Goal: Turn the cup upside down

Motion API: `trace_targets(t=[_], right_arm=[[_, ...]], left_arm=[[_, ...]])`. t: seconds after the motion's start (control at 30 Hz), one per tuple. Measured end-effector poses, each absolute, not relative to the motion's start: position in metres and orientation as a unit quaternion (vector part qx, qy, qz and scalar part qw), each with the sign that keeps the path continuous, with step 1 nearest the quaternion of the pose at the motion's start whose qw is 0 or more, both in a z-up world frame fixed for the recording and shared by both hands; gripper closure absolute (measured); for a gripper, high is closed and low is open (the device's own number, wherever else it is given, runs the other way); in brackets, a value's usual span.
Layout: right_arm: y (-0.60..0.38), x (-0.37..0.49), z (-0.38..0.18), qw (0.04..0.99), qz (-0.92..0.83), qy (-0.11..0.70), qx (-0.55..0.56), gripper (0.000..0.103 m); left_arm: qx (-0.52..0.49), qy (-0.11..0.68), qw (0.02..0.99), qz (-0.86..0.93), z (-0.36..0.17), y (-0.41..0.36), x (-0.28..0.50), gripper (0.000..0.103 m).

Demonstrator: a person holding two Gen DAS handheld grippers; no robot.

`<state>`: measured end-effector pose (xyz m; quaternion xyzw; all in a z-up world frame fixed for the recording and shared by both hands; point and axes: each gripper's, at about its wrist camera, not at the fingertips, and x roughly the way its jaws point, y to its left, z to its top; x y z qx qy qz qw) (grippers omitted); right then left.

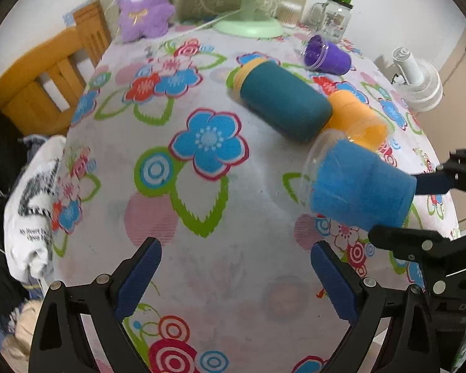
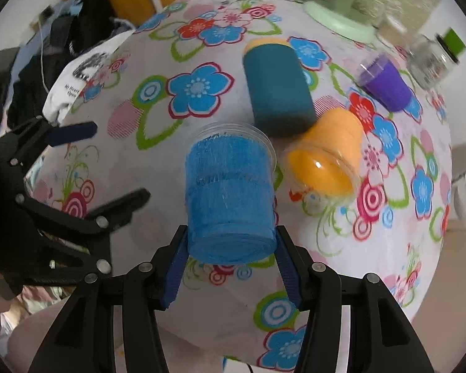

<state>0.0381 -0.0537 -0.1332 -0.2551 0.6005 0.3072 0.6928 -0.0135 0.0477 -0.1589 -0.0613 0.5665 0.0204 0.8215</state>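
A clear cup wrapped in a blue sleeve (image 2: pixel 230 199) is held near its base by my right gripper (image 2: pixel 231 258), which is shut on it. The cup lies roughly sideways above the table, its rim pointing away from the gripper. In the left wrist view the blue cup (image 1: pixel 357 186) hangs at the right with the right gripper (image 1: pixel 419 208) behind it. My left gripper (image 1: pixel 236 267) is open and empty over the flowered tablecloth (image 1: pixel 208 143), to the left of the cup.
A dark teal cup (image 1: pixel 282 102), an orange cup (image 1: pixel 357 118) and a purple cup (image 1: pixel 326 54) lie on their sides further back. A green fan base (image 1: pixel 248 26), a glass jar (image 1: pixel 335 15), a purple plush toy (image 1: pixel 143 3) and a small white fan (image 1: pixel 419 80) stand around the table's edges. A wooden chair (image 1: pixel 46 71) is at the left.
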Motion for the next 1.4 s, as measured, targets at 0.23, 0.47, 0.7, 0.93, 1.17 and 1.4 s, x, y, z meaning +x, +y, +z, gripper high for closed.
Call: trace_targets(t=[0.23, 0.47, 0.7, 0.93, 1.17, 1.4], right_arm=[[-0.031, 0.054, -0.136, 0.7, 0.316, 0.587, -0.257, 0.044], [-0.029, 0.065, -0.133, 0.717, 0.311, 0.584, -0.219, 0.039], [-0.04, 0.07, -0.115, 0.756, 0.299, 0.556, -0.171, 0.029], [-0.053, 0.073, -0.085, 0.788, 0.281, 0.533, -0.13, 0.029], [-0.068, 0.072, -0.058, 0.81, 0.266, 0.511, -0.104, 0.029], [-0.088, 0.068, -0.037, 0.835, 0.239, 0.489, -0.084, 0.015]], left_arm=[[-0.089, 0.576, 0.811, 0.049, -0.168, 0.063, -0.01, 0.005], [-0.094, 0.571, 0.813, 0.062, -0.16, 0.073, -0.005, 0.005], [-0.097, 0.562, 0.819, 0.063, -0.146, 0.076, 0.003, 0.005], [-0.09, 0.541, 0.834, 0.058, -0.115, 0.073, 0.012, 0.005], [-0.082, 0.517, 0.85, 0.057, -0.083, 0.066, 0.014, 0.0], [-0.108, 0.51, 0.851, 0.059, -0.065, 0.067, 0.009, 0.0]])
